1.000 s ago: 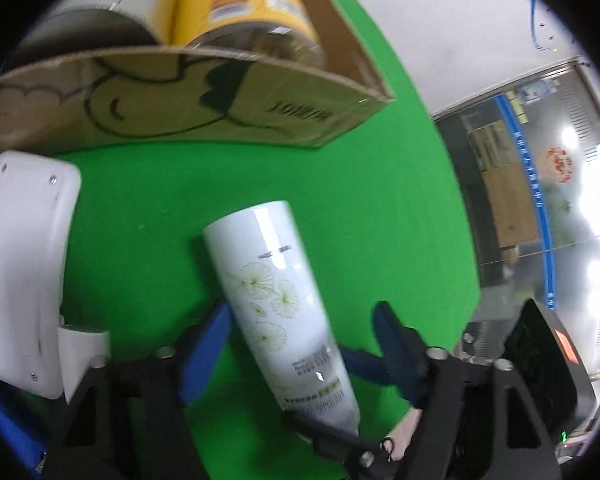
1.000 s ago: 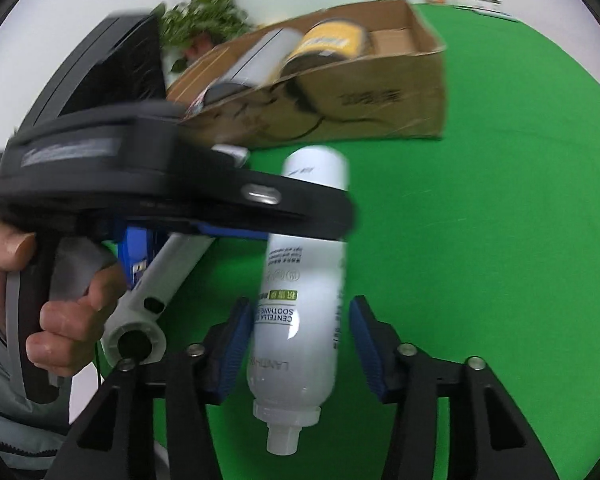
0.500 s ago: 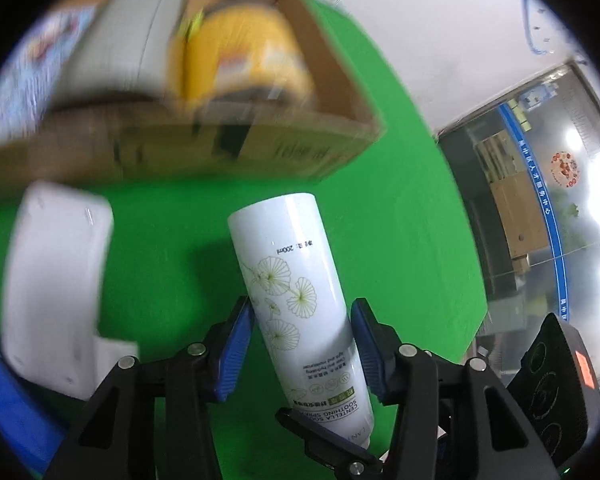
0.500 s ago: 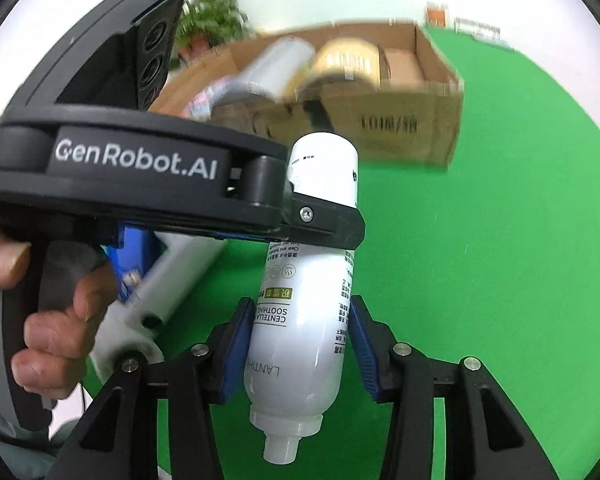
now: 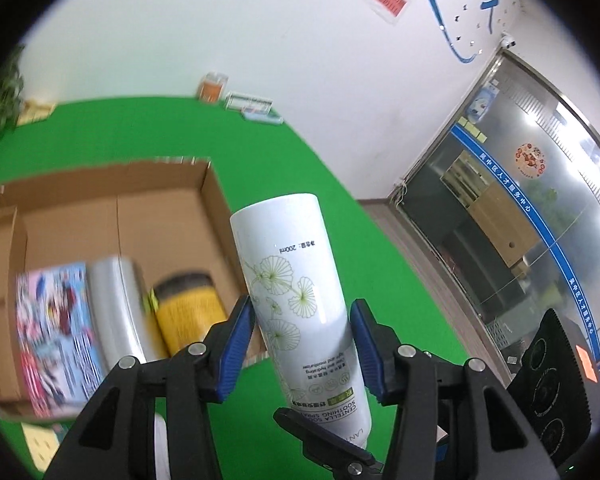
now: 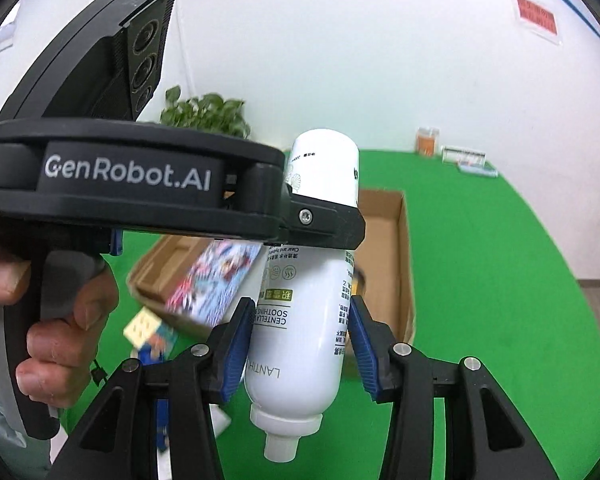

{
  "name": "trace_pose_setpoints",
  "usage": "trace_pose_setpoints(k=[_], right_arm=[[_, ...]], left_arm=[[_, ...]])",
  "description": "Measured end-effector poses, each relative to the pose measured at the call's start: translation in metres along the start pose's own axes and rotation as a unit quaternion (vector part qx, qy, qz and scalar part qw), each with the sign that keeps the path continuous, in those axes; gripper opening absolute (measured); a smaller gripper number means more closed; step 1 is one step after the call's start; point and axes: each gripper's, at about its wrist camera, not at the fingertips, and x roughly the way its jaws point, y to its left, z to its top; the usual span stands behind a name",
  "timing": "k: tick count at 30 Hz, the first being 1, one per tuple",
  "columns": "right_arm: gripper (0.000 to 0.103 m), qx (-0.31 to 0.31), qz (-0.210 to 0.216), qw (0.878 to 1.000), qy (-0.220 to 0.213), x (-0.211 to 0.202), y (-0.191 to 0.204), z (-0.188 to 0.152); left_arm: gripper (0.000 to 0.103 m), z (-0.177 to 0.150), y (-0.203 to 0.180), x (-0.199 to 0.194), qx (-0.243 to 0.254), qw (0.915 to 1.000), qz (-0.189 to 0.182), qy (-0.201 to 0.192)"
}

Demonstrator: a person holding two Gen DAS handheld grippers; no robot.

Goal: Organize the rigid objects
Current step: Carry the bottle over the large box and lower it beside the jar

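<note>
Both grippers have risen with the white spray bottle [image 5: 300,304] since a second ago — it was low over the green table [image 5: 332,216], now it hangs in the air beside the cardboard box [image 5: 216,200]. Left gripper [image 5: 302,344] has just been closing and clamps the bottle's body; right gripper [image 6: 300,344] grips its neck end.

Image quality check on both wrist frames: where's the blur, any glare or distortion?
Left wrist: white spray bottle sharp, items in the cardboard box motion-smeared; fisheye bends the glass door, which carries bright reflections. Right wrist: bottle and the left gripper's body crisp, colourful book blurred, black vignette at the corners.
</note>
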Motion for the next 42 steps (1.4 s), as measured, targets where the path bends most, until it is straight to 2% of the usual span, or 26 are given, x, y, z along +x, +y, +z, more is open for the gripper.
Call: trace_pose_setpoints(k=[3,9,14,24,31,35,42], right_arm=[[0.045,0.002,-0.005,1.000,-0.007,0.002,-0.003,0.024],[0.045,-0.004,-0.016,1.000,-0.011,0.013,-0.015,0.055],[0.045,0.003,-0.013,1.000,0.008,0.032,-0.024,0.061],[0.045,0.020,-0.010,0.998,0.056,0.084,-0.040,0.065],[0.045,0.024,-0.011,0.997,0.070,0.080,-0.056,0.066],[0.045,0.027,-0.011,0.996,0.080,0.087,-0.067,0.069],[0.045,0.037,-0.011,0.993,0.114,0.113,-0.083,0.051]], left_arm=[[0.048,0.021,-0.013,0.006,0.009,0.9999,0.002,-0.006],[0.048,0.058,-0.007,0.016,0.003,0.9999,-0.010,0.002],[0.048,0.071,0.003,0.033,-0.015,0.9997,-0.007,0.017],[0.048,0.071,0.033,0.079,-0.046,0.9972,-0.021,0.056],[0.048,0.072,0.043,0.094,-0.053,0.9963,-0.020,0.065],[0.048,0.068,0.048,0.103,-0.062,0.9951,-0.022,0.074],[0.048,0.053,0.052,0.133,-0.075,0.9913,-0.017,0.107]])
